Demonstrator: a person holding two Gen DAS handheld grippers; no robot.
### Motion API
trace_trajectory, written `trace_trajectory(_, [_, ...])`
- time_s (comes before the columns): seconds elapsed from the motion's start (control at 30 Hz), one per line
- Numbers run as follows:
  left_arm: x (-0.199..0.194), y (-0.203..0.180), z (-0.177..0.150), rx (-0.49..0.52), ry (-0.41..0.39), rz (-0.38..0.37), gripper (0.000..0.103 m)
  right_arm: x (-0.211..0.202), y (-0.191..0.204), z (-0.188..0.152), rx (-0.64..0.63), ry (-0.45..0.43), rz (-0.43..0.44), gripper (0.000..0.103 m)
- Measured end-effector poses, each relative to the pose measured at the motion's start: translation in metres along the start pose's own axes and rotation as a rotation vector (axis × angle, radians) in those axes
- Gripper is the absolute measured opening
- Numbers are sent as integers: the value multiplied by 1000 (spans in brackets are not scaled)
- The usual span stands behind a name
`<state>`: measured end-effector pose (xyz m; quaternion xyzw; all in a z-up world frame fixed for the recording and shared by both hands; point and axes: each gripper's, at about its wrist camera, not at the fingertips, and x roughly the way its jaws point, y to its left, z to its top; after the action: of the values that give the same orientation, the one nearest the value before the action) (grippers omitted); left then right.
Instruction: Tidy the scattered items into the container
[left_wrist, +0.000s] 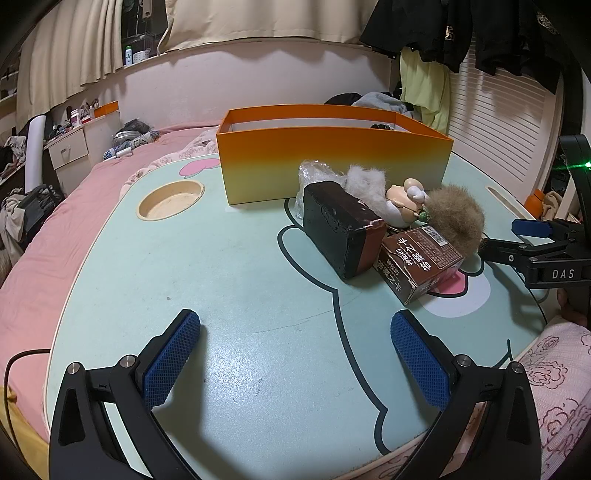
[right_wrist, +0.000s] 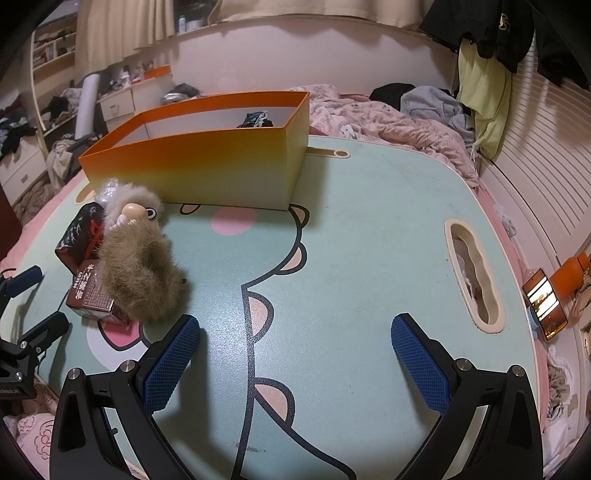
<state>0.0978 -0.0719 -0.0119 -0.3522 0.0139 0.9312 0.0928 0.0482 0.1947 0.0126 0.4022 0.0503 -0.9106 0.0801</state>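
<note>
An orange box (left_wrist: 332, 162) stands open at the back of the green table (left_wrist: 240, 277); it also shows in the right wrist view (right_wrist: 207, 162) with a dark item (right_wrist: 255, 120) inside. In front of it lies a pile: a dark block (left_wrist: 340, 229), a brown carton (left_wrist: 421, 264), a brown fur ball (left_wrist: 456, 219), a small doll (left_wrist: 404, 203), white fluff (left_wrist: 365, 181) and clear plastic (left_wrist: 317, 171). My left gripper (left_wrist: 295, 354) is open and empty, low over the table before the pile. My right gripper (right_wrist: 295, 354) is open and empty, right of the fur ball (right_wrist: 138, 277) and carton (right_wrist: 90, 291).
A round cup hole (left_wrist: 170, 199) sits at the table's left and a long slot (right_wrist: 474, 273) at its right. A phone (right_wrist: 546, 302) and an orange bottle (right_wrist: 570, 275) lie beyond the right edge. Pink bedding (left_wrist: 55, 240) surrounds the table.
</note>
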Motion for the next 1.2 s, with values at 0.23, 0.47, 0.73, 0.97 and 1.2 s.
trace_trajectory(0.23, [0, 0, 0, 0, 0, 0, 103, 0, 0, 0, 0, 0, 0, 103])
trace_trajectory(0.47, [0, 0, 0, 0, -1, 0, 103, 0, 0, 0, 0, 0, 0, 103])
trace_trajectory(0.73, [0, 0, 0, 0, -1, 0, 103, 0, 0, 0, 0, 0, -1, 103])
trace_trajectory(0.97, [0, 0, 0, -1, -1, 0, 103, -3, 0, -1, 7, -19, 13, 100])
trace_trajectory(1.2, [0, 0, 0, -1, -2, 0, 103, -26, 3, 9, 6, -125, 155, 66])
